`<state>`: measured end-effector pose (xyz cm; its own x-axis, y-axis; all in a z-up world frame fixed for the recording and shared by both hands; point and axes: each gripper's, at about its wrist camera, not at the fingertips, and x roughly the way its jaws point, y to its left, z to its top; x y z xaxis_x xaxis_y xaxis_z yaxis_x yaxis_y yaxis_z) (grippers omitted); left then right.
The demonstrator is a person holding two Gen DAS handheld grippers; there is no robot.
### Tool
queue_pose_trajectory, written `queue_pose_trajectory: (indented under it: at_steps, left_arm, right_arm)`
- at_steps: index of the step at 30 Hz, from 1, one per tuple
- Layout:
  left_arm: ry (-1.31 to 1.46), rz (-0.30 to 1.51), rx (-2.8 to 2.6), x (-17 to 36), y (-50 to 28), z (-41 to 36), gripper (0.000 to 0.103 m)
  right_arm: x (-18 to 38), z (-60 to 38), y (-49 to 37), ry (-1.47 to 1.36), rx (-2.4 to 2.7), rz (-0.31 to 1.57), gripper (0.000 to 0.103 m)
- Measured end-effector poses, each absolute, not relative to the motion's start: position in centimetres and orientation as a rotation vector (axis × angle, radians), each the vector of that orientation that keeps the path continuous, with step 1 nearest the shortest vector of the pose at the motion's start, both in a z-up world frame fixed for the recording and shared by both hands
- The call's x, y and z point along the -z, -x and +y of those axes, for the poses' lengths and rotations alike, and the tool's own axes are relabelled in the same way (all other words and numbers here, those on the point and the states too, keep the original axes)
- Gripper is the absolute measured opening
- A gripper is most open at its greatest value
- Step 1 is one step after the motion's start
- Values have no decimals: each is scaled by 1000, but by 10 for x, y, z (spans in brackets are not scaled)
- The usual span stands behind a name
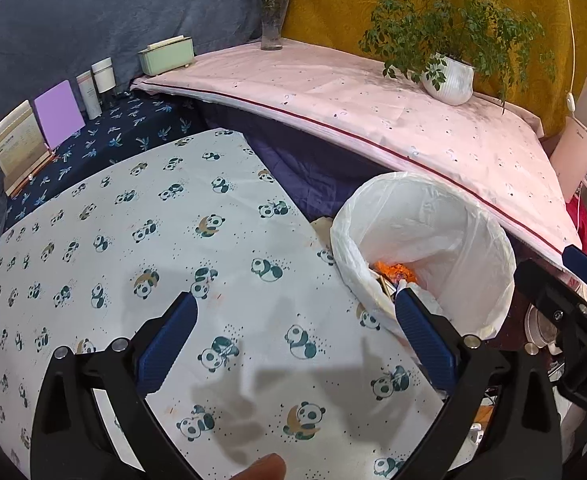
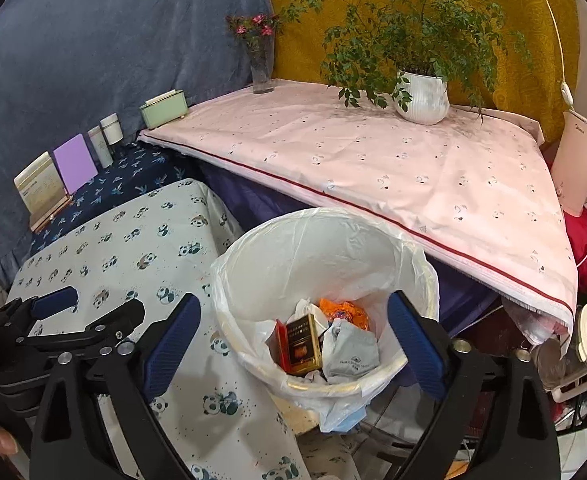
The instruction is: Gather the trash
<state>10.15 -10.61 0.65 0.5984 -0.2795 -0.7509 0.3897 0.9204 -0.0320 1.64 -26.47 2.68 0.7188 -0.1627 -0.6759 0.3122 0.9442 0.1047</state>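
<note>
Both hand-held grippers hold nothing: the left gripper (image 1: 295,314) hangs with its two blue-padded fingers spread wide over the panda-print white cloth (image 1: 141,264), and the right gripper (image 2: 293,320) has its two fingers just as wide apart, straddling the one round bin lined with a white plastic bag (image 2: 421,276). In the right wrist view the bin sits at 6 o'clock of centre; in the left wrist view it lies toward 4 o'clock. Four pieces of trash show inside: one dark red and gold carton (image 2: 299,346), one grey crumpled pouch (image 2: 351,354), one orange wrapper (image 2: 345,312) and one white scrap (image 2: 307,308). On the pink cloth-covered table (image 2: 373,160) at 12 o'clock stand one white potted plant (image 2: 423,98), one glass flower vase (image 2: 262,66) and one pale green box (image 2: 163,110)
</note>
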Motion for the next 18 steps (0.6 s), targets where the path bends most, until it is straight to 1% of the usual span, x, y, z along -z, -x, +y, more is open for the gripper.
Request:
queue_pose_trajectory:
  at_steps: [4, 5, 18]
  left_arm:
    - [-145, 847, 382, -5, -95, -104, 95]
    - [-146, 847, 380, -4, -94, -103, 95]
    - [-154, 858, 342, 5, -79, -95, 95]
  right_arm:
    - [-23, -258, -12, -198, 263, 736, 92]
    - [-22, -257, -11, -194, 262, 739, 97]
    - [-7, -242, 4, -155, 237, 754, 97]
